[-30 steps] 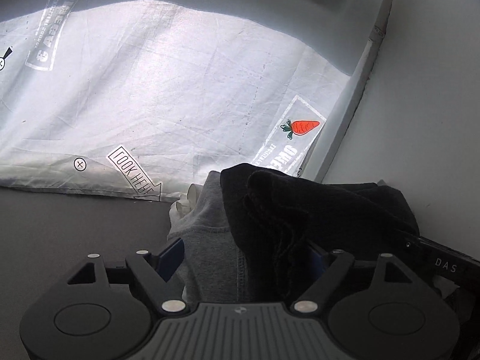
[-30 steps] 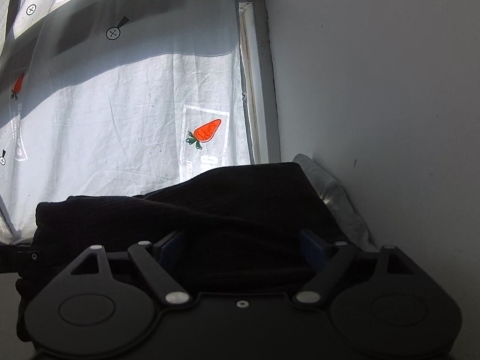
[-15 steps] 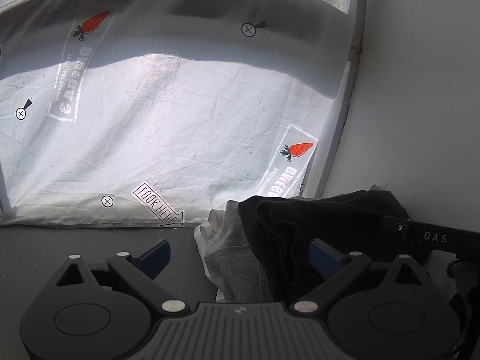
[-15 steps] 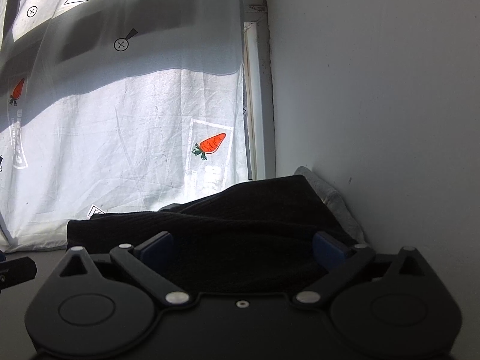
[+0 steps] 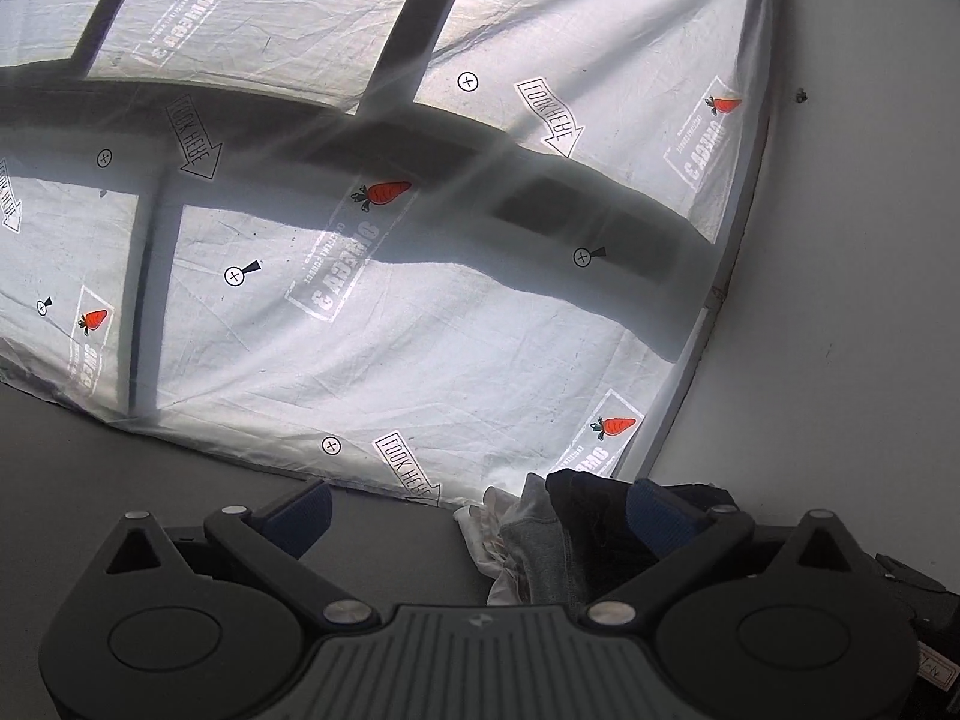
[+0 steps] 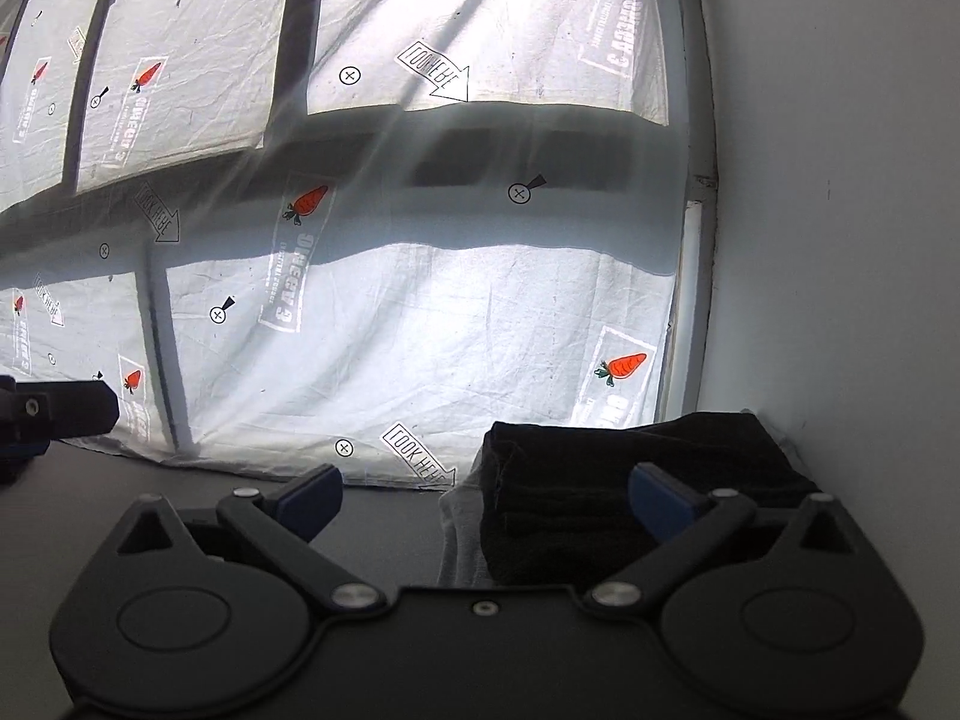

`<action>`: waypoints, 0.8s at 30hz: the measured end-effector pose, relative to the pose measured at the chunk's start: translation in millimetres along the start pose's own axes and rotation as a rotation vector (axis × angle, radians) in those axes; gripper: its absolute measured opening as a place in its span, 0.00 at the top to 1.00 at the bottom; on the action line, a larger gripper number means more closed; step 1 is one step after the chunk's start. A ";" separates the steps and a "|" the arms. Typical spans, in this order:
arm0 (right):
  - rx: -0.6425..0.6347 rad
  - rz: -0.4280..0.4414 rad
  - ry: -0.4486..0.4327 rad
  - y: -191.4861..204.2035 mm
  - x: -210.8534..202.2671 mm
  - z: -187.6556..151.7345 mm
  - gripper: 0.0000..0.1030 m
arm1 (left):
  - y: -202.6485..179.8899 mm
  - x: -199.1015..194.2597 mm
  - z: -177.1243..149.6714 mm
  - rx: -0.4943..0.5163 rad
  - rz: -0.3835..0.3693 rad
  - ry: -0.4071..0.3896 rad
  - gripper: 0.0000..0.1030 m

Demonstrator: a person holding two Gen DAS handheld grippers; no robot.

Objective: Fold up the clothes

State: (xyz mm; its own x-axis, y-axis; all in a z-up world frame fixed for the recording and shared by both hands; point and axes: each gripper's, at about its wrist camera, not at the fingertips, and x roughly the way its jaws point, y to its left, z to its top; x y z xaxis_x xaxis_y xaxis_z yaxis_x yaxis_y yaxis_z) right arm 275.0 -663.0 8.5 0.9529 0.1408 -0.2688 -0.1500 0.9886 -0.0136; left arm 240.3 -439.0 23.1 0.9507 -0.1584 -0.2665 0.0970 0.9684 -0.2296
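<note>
Black folded garment (image 6: 636, 492) sits on top of a small stack at the far right of the grey surface (image 6: 384, 534), against the white wall (image 6: 840, 240). Grey garment (image 5: 540, 540) and a white one (image 5: 480, 531) show under it in the left wrist view. Right gripper (image 6: 486, 492) fingers spread wide, nothing pinched; stack lies beyond them. Left gripper (image 5: 480, 510) fingers also spread wide, empty, stack edge behind its right finger (image 5: 657, 516). Backlit white sheet (image 5: 420, 330) with carrot prints covers the window behind.
</note>
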 end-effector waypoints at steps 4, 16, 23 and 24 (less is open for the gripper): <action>-0.010 0.069 -0.002 54.0 -26.3 -5.5 0.00 | 21.1 -37.2 -3.9 0.102 0.099 -0.014 0.00; 0.137 0.100 0.122 241.1 -71.1 -27.1 0.00 | 200.0 -142.1 24.1 0.111 0.202 0.122 0.00; 0.138 0.040 0.194 360.5 -107.2 -43.7 0.00 | 302.5 -196.2 27.7 0.132 0.229 0.217 0.00; 0.144 0.036 0.203 371.0 -114.0 -45.1 0.00 | 314.4 -203.7 27.5 0.131 0.223 0.232 0.00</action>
State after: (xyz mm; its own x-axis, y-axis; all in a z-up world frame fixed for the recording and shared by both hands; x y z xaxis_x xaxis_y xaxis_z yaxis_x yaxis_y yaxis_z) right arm 98.8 -314.8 -9.4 0.8727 0.1772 -0.4549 -0.1300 0.9825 0.1334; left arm 85.2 -97.0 30.9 0.8619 0.0346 -0.5060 -0.0541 0.9982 -0.0240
